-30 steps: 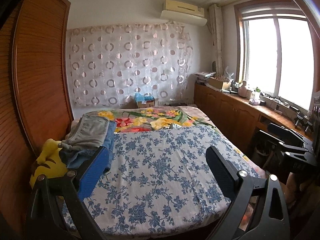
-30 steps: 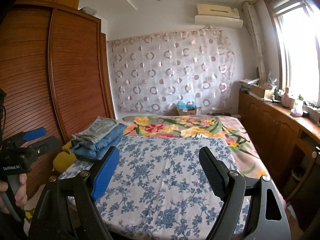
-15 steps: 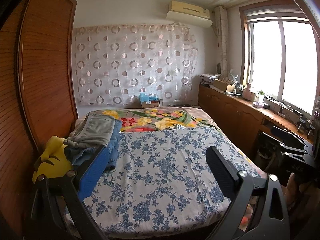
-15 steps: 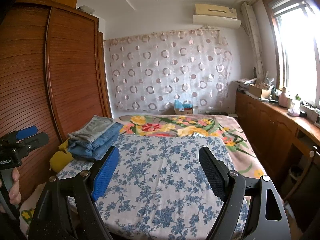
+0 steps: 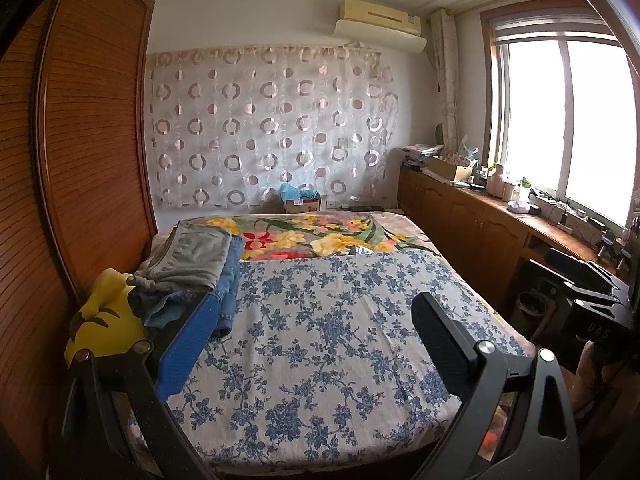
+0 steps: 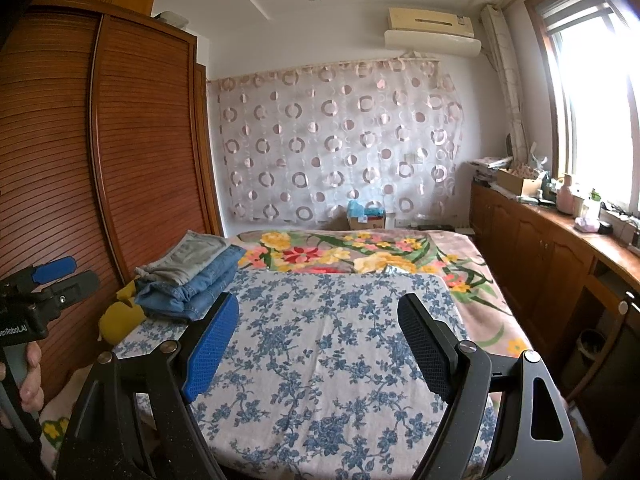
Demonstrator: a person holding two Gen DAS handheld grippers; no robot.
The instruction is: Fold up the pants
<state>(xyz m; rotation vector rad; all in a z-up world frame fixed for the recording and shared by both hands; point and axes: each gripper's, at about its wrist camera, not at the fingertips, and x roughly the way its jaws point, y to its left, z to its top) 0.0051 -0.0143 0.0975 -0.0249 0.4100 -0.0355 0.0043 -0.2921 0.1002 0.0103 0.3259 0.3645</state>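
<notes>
Both grippers are hovering over the near end of the bed (image 5: 320, 360), pointing toward the far wall. The left gripper (image 5: 312, 336) is holding its jaws wide apart with nothing between them, and the right gripper (image 6: 318, 340) is doing the same.

The pants (image 6: 192, 276) are lying in a folded stack at the left edge of the bed, about halfway along it: a grey pair (image 5: 192, 256) is sitting on top of blue jeans (image 6: 200, 284). A yellow plush toy (image 5: 104, 320) is resting just beside the stack on its near left side, touching it. In the left wrist view, the blue pad of the left finger is overlapping the near corner of the stack, but contact cannot be told.

A white sheet with blue flowers (image 6: 332, 340) is covering the near part of the bed, and a blanket with big yellow and red flowers (image 6: 340, 252) is showing beyond it. A wooden wardrobe (image 6: 132, 160) is standing along the left side, a curtain with ring patterns (image 5: 264, 128) is hanging on the far wall below an air conditioner (image 5: 380, 28), and low wooden cabinets (image 5: 460, 220) are running under the window (image 5: 560, 120) on the right.
</notes>
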